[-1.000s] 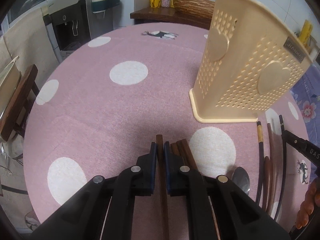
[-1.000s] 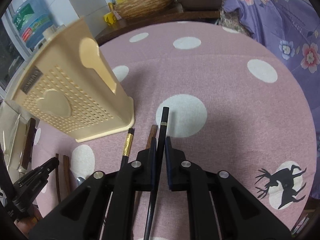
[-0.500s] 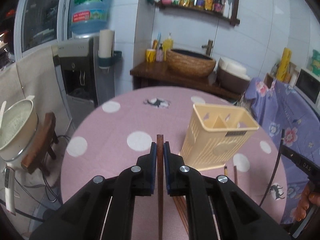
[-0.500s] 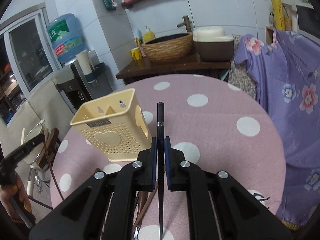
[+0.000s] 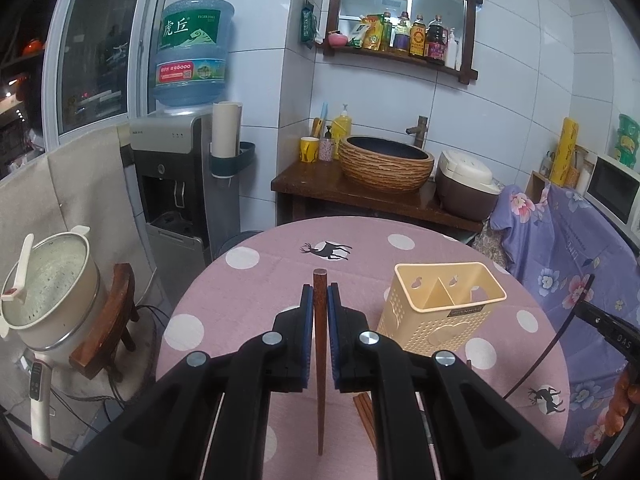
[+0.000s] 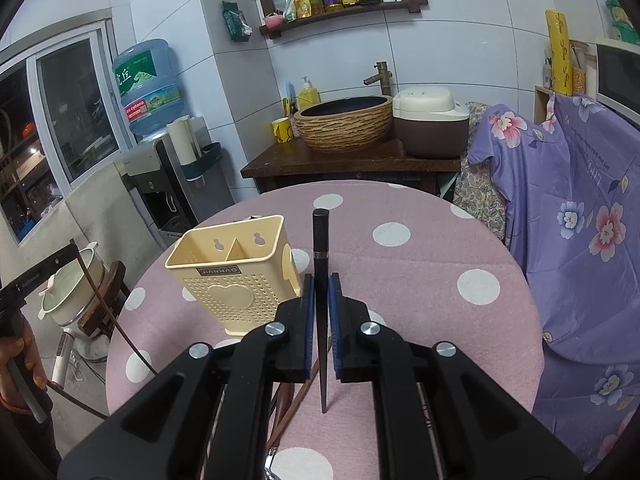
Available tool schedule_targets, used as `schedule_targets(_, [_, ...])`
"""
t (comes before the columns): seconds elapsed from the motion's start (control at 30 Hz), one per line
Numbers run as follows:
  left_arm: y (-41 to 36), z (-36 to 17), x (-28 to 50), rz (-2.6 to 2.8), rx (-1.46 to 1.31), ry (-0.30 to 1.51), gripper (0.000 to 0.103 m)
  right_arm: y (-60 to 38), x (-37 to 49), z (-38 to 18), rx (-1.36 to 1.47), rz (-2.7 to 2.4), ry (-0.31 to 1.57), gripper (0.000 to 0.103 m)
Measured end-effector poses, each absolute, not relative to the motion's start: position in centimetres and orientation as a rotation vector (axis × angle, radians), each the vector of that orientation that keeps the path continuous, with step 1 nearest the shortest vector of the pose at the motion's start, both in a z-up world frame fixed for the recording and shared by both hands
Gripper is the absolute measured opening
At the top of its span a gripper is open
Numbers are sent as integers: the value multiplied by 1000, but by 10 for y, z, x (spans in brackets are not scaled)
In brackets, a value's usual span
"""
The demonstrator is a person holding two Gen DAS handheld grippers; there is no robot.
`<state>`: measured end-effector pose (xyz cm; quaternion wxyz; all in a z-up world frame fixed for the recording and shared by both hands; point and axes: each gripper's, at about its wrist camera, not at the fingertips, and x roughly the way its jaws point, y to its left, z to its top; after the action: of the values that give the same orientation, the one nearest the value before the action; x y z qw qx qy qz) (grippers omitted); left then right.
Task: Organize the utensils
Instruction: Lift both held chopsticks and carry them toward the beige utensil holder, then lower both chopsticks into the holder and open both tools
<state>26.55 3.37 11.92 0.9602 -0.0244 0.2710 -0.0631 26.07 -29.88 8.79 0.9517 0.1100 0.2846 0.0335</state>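
Our left gripper (image 5: 319, 300) clamps a brown wooden chopstick (image 5: 320, 360); our right gripper (image 6: 319, 292) clamps a black chopstick (image 6: 321, 300), above the surface (image 6: 420, 280).

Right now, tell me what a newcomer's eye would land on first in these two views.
First, the left hand-held gripper shut on a brown wooden chopstick and the right hand-held gripper shut on a black chopstick, both raised above the pink polka-dot tablecloth. Next, the cream perforated utensil holder standing upright on that cloth, its two compartments showing nothing inside.
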Motion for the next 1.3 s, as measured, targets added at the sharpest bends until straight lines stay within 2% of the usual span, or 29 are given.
schedule_targets(0.37, [40,151,272,-110,-63,484,8,-303,269,116,220,65,552,8])
schedule_targets(0.8, [14,266,291,-222,-209,338,8,-295,299,247,292,92,335,8])
schedule_targets(1.0, [-14,251,307,-256,-237,353,8,-272,323,225,290,93,372,8])
schedule_targets(1.3, [-45,176,323,-238,-184,436,8,-252,353,148,281,68,499,8])
